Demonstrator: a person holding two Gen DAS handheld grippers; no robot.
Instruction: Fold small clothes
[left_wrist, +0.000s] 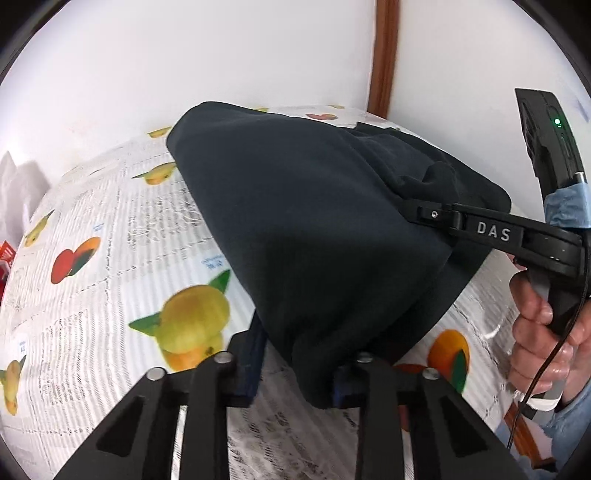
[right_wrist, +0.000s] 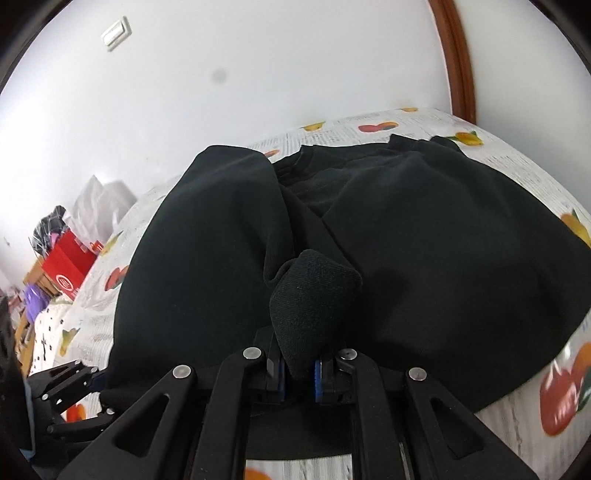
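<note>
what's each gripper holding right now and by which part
Right gripper pinches a bunched fold of the dark garment. Left gripper has the garment's near edge between its jaws; grip unclear.

— Somebody's home, you reckon?
— Looks like it. Fruit-print tablecloth (left_wrist: 92, 236) on the table, plain white wall (right_wrist: 258, 74) with a light switch (right_wrist: 116, 33), brown wooden door frame (right_wrist: 458, 59).
— And that corner?
— Household clutter: a red box (right_wrist: 68, 271), plastic bags (right_wrist: 99, 201).

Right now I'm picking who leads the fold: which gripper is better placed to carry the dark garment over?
Right. The right gripper has its jaws clamped on a bunched edge of the dark garment. The left gripper is only at the garment's near corner; its grip isn't clear.
</note>
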